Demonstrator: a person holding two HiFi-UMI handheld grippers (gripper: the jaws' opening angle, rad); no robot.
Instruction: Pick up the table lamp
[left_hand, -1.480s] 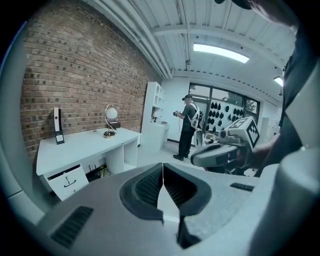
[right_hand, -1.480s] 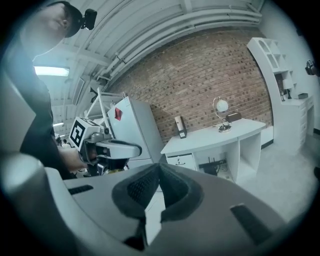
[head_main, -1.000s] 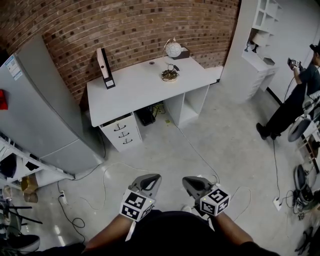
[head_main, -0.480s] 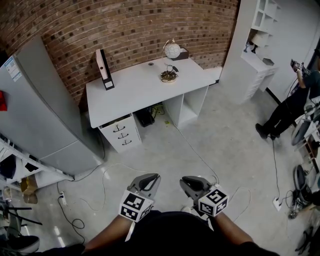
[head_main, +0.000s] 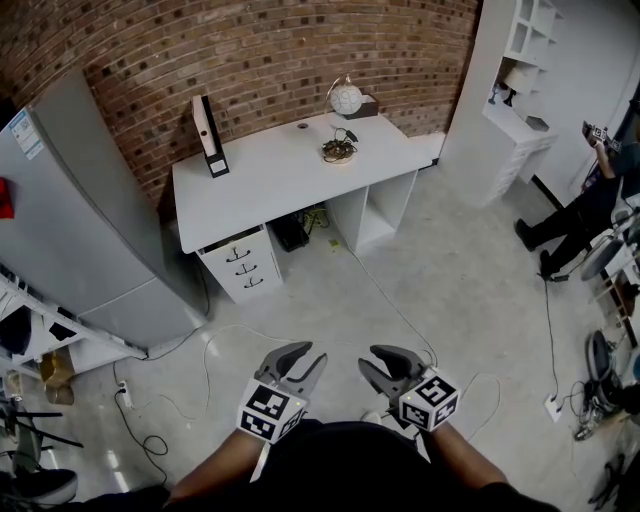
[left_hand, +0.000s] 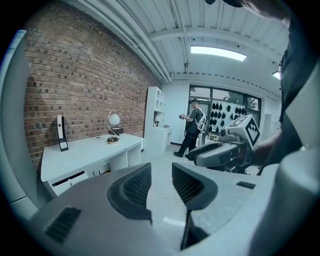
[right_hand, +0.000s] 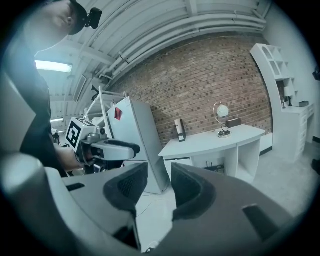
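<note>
Table lamp (head_main: 346, 99) stands at the back of the white desk (head_main: 260, 175), well ahead of both tools in the head view. The left gripper (head_main: 307, 356) and right gripper (head_main: 376, 360) hang side by side over the floor.

In the left gripper view, its jaws have just been opening. They stand narrowly apart with nothing between them, and the lamp (left_hand: 114, 119) is far ahead to their left.

In the right gripper view, the jaws have likewise just opened to a narrow, empty gap, and the lamp (right_hand: 222, 111) is far ahead to their right.

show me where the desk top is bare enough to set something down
The desk is bare across its middle, between the binder at back left and the cable coil, and along the whole front edge. A smaller free strip lies right of the coil. The back right corner is crowded: lamp, dark box and coil sit close together.
</note>
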